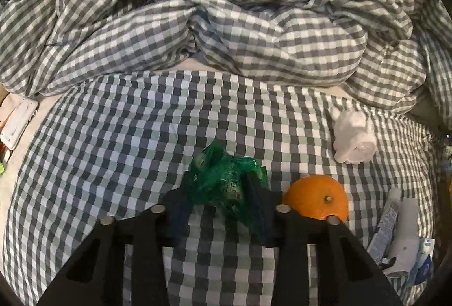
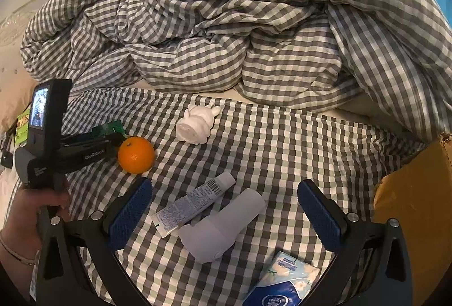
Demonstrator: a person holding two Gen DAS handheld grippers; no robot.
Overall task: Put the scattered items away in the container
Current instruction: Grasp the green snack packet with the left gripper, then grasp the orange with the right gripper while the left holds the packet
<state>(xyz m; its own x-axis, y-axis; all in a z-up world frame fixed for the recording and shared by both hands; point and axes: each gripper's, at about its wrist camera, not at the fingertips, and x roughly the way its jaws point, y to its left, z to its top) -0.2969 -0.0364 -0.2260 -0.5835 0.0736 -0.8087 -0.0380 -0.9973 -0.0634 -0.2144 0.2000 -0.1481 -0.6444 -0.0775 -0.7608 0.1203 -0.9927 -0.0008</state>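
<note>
My left gripper (image 1: 219,193) is shut on a crumpled green wrapper (image 1: 223,176), low over the checked bed sheet. An orange (image 1: 317,200) lies just right of it. A white rabbit figurine (image 1: 353,136) lies further back right. In the right wrist view my right gripper (image 2: 226,210) is open, its blue pads either side of a white tube (image 2: 195,204) and a pale grey bottle-like device (image 2: 223,227). A blue tissue pack (image 2: 282,283) lies nearer me. The orange (image 2: 136,154), the figurine (image 2: 196,123) and the left gripper (image 2: 93,146) show to the left.
A cardboard box (image 2: 415,207) stands at the right edge of the bed. A heaped checked duvet (image 2: 240,32) fills the back. A white flat object (image 1: 18,122) and small items lie at the bed's left edge.
</note>
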